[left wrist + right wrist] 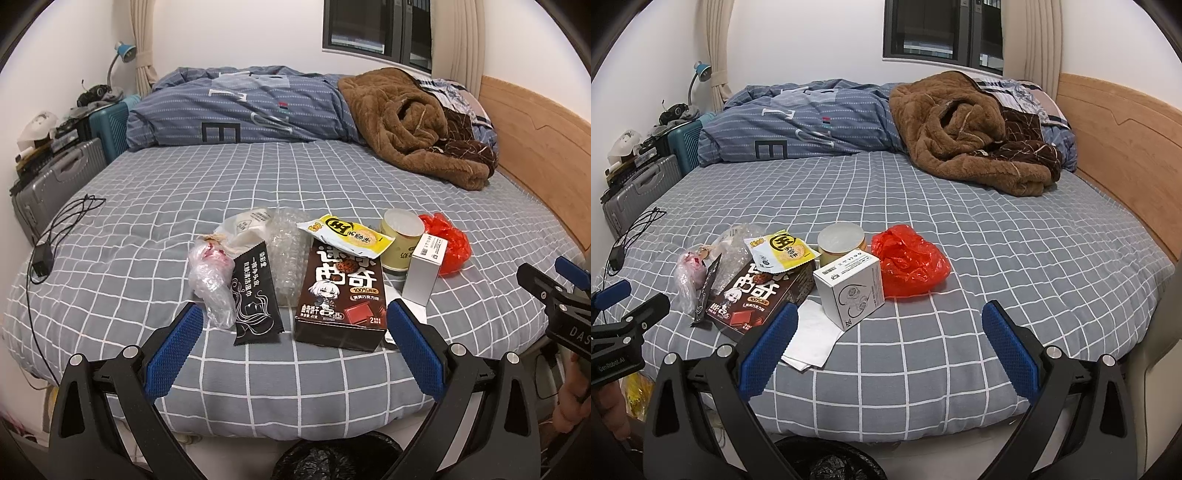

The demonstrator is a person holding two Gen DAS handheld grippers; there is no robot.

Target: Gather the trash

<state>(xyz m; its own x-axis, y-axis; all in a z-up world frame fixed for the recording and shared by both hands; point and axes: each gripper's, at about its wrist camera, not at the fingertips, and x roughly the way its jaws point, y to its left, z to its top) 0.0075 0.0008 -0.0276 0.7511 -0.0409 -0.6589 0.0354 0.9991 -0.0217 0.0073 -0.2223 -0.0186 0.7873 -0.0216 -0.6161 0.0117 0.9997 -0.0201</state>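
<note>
Trash lies in a cluster on the near part of the bed: a brown cookie box (341, 295) (757, 295), a yellow snack wrapper (347, 236) (783, 251), a black wet-wipe sachet (255, 295), crumpled clear plastic (210, 280), bubble wrap (288, 251), a paper cup (400, 240) (842, 242), a white earphone box (424, 269) (849, 288), a red plastic bag (450, 243) (908, 264) and a white tissue (812, 336). My left gripper (295, 325) is open and empty, just short of the box. My right gripper (890, 325) is open and empty, near the earphone box.
A black-lined trash bin (336, 461) (823, 461) stands on the floor below the bed edge. A brown blanket (413, 125) and folded duvet (240, 107) lie at the far side. A charger cable (55, 236) lies left. Suitcases (55, 177) stand left; a wooden headboard (535, 147) is right.
</note>
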